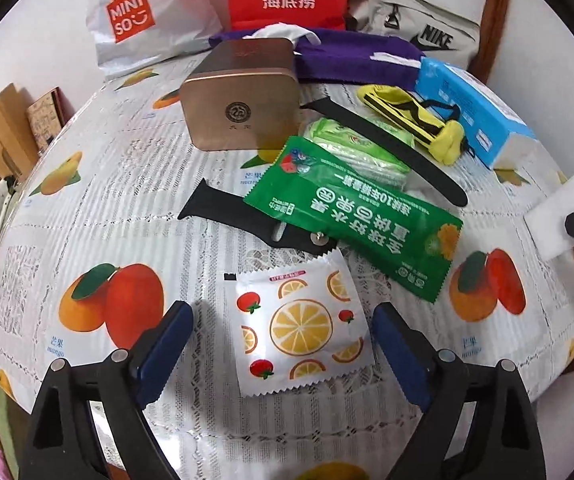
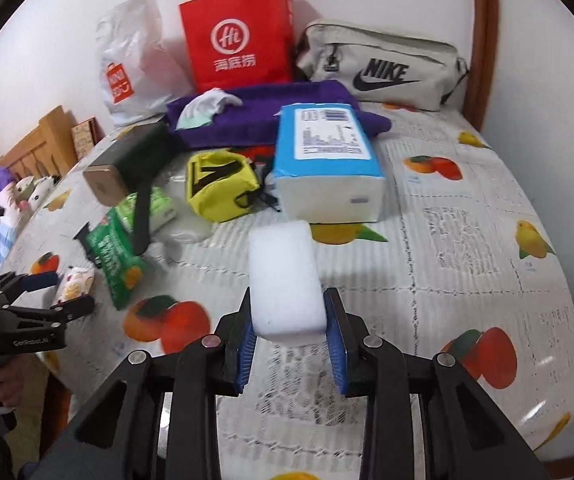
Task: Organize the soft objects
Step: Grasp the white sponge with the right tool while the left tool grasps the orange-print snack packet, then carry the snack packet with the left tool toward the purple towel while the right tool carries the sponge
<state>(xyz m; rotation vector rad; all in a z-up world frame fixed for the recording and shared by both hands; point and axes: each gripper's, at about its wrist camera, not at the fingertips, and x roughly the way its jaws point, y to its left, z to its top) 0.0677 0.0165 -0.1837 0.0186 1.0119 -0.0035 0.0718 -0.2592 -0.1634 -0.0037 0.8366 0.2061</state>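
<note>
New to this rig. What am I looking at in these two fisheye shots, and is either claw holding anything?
No robot arm here: a person holds a two-finger claw in each hand, each carrying a forward-looking camera. The left-wrist view shows the left claw open above a white fruit-print sachet on the fruit-patterned tablecloth. The right-wrist view shows the right claw shut on a white sponge block. Also on the table: a green snack packet, bronze tin, yellow pouch and blue tissue pack.

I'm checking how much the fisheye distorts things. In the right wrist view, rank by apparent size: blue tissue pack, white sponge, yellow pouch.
1. blue tissue pack
2. white sponge, inflated by nearness, held in the right gripper
3. yellow pouch
</note>
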